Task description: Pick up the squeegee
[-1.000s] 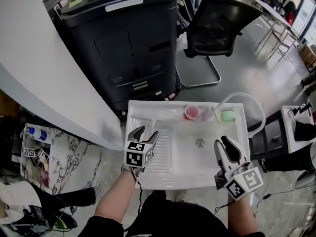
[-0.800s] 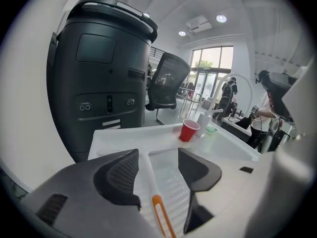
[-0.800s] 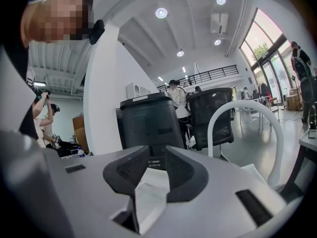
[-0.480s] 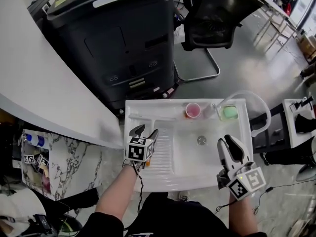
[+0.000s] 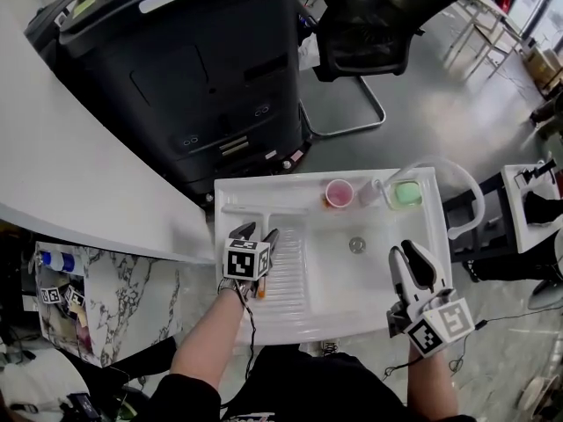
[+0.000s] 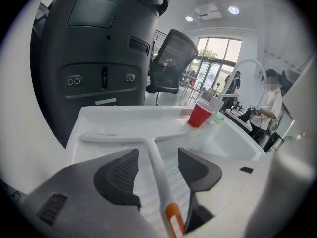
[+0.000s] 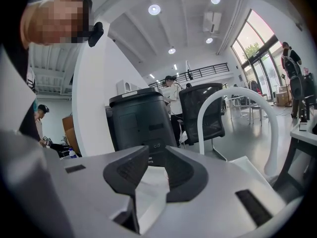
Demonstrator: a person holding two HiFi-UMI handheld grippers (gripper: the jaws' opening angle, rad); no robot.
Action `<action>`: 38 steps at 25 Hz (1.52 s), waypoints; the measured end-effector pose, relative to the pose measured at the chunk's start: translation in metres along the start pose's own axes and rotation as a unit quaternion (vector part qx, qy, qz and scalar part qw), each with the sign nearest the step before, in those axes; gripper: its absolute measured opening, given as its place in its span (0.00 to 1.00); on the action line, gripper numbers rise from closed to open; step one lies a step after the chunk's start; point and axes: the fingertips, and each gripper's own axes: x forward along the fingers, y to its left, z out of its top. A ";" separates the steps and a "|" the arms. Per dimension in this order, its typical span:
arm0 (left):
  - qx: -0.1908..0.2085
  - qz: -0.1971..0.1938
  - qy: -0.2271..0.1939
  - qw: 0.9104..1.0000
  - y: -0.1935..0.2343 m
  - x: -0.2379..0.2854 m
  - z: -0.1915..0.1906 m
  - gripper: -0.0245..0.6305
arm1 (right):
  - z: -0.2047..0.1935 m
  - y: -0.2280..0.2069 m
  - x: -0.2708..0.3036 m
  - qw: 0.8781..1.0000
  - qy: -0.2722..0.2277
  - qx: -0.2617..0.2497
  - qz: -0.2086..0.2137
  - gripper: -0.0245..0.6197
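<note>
Glossy white plastic sink (image 5: 352,280); smooth white plastic squeegee (image 6: 157,172).

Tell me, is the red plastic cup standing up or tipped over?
Standing up. The red plastic cup rests on its narrow base on the white sink ledge, mouth facing up.

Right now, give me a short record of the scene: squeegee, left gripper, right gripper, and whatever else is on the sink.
Squeegee: white, orange handle end, lying flat on the ribbed drainboard of the sink
Left gripper: open, jaws either side of the squeegee handle, not closed on it
Right gripper: open, empty, over the sink's right side
Other items: red cup and green item at the far rim
</note>
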 end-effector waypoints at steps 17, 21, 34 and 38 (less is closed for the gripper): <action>0.014 0.014 0.057 0.998 0.005 0.030 -0.014 0.41 | -0.011 -0.012 0.009 1.000 0.009 0.011 -0.015 0.20; 0.024 0.031 0.067 0.997 0.009 0.032 -0.015 0.32 | -0.010 -0.016 0.007 1.000 0.007 0.014 -0.018 0.19; -0.034 0.033 0.059 0.997 0.008 0.032 -0.016 0.14 | -0.010 -0.033 -0.010 0.999 0.000 0.022 -0.030 0.18; -0.031 0.036 0.055 0.997 0.008 0.027 -0.016 0.13 | -0.010 -0.033 -0.011 0.999 0.000 0.023 -0.026 0.17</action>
